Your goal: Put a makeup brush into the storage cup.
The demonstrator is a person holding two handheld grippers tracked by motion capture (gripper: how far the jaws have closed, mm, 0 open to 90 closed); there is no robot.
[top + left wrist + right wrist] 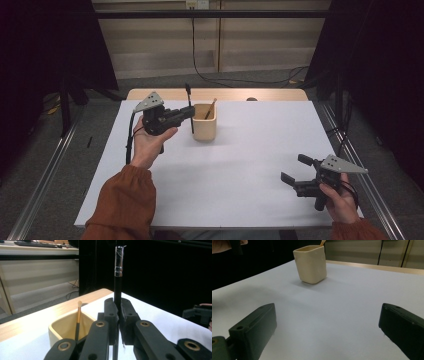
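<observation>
The left gripper [118, 315] has its jaws pinched together on a thin black brush [118, 277], holding it upright just beside the cream cup [204, 122], on the side nearer the person's left hand [148, 142]. The brush looks light and stiff, a slim rod with a shiny metal ferrule near its top, and I would guess the smooth handle could slip or swing if gripped loosely, so the hold low on the black shaft, well under the ferrule, seems sensible. From the left gripper view the shaft runs straight up between the two jaw pads, and its lower end passes down behind them, out of sight, so I cannot tell how far it hangs above the white table [240, 165]. Inside the cup a second brush [78, 317] with a golden handle leans against the wall, bristles up. The held brush stands to the side of the cup's rim, not over the opening, so it would need to shift across and then down to join the other one. The right gripper [294, 174] rests well apart from the cup, toward the near right corner of the table, its jaws spread wide and holding nothing; in the right gripper view the cup [310, 263] sits far ahead between them.
</observation>
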